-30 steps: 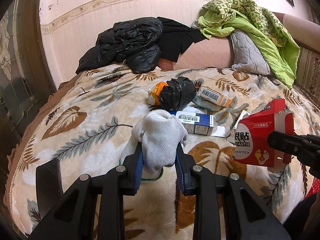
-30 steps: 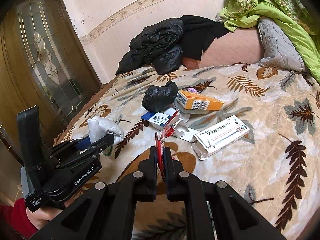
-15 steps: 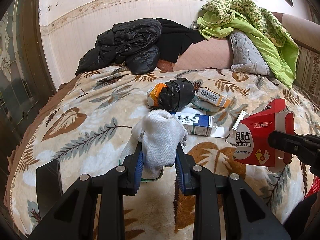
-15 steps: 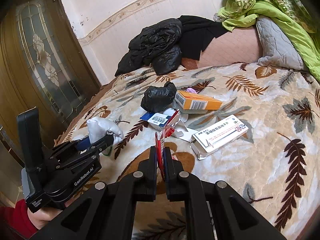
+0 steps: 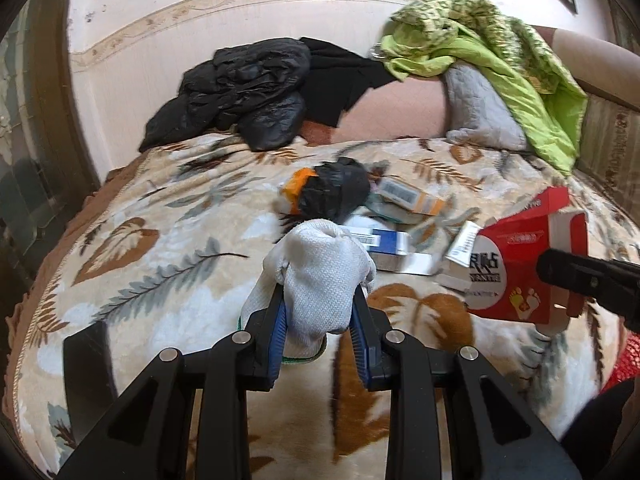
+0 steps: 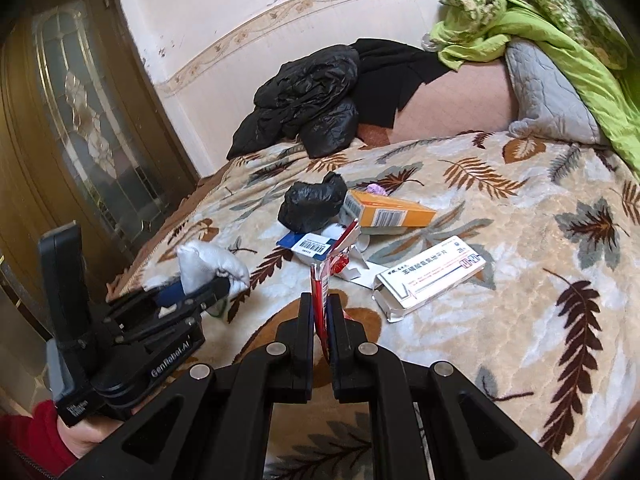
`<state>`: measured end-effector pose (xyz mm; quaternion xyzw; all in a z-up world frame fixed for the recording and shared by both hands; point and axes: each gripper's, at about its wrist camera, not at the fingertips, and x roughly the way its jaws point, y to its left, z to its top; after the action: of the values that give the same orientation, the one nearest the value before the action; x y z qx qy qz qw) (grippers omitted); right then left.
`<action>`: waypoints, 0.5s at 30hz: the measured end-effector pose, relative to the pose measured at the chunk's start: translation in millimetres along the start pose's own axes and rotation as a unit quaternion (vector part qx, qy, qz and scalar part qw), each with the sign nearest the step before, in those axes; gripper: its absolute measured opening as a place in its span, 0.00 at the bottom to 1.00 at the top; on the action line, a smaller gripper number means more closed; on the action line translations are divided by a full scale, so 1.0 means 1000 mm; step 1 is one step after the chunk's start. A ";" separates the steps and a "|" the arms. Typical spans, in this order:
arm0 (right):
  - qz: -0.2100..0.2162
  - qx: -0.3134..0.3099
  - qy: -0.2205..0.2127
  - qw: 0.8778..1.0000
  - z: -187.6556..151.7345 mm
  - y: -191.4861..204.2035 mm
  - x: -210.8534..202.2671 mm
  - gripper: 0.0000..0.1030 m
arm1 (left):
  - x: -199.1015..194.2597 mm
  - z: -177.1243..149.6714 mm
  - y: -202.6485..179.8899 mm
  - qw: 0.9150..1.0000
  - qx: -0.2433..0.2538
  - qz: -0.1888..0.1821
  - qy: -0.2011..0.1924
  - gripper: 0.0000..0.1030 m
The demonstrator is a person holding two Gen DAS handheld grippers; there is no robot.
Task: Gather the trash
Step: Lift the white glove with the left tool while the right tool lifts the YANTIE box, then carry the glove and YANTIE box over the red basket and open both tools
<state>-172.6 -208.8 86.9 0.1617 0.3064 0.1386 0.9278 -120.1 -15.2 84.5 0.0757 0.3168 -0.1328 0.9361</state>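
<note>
Barely anything shifted over the last second, both claws sit pretty much where they were, just a bit of blur in the left view now. Left claw is clenched on a balled-up white glove, squeezed between the blue pads, held just above the bed near its front edge. From the right camera you can see that same glove poking out of the left claw off to the side. Right claw is pinching a red box edge-on, and in the left view that red box hangs open-flapped at the right, with footprint icons on its face. Rest of the trash is lying in a loose pile mid-bed: a black plastic bag, an orange box touching it, a blue and white box just in front, and a long white box a bit apart toward the right. Further back there's a black jacket against the wall, plus a green blanket draped over a grey pillow.
</note>
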 end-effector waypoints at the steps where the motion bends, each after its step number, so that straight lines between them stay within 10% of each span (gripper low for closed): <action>1: 0.001 0.005 0.000 1.000 0.000 -0.001 -0.002 0.07 | -0.002 0.000 -0.003 1.000 0.003 -0.009 -0.001 0.27; 15: -0.010 0.056 -0.035 0.998 -0.015 -0.031 -0.086 0.07 | -0.031 0.004 -0.066 0.993 0.060 -0.105 -0.014 0.27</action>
<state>-243.1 -264.6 108.2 0.2147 0.2825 0.1061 0.9289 -160.8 -72.5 102.4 0.0961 0.3013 -0.2499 0.9152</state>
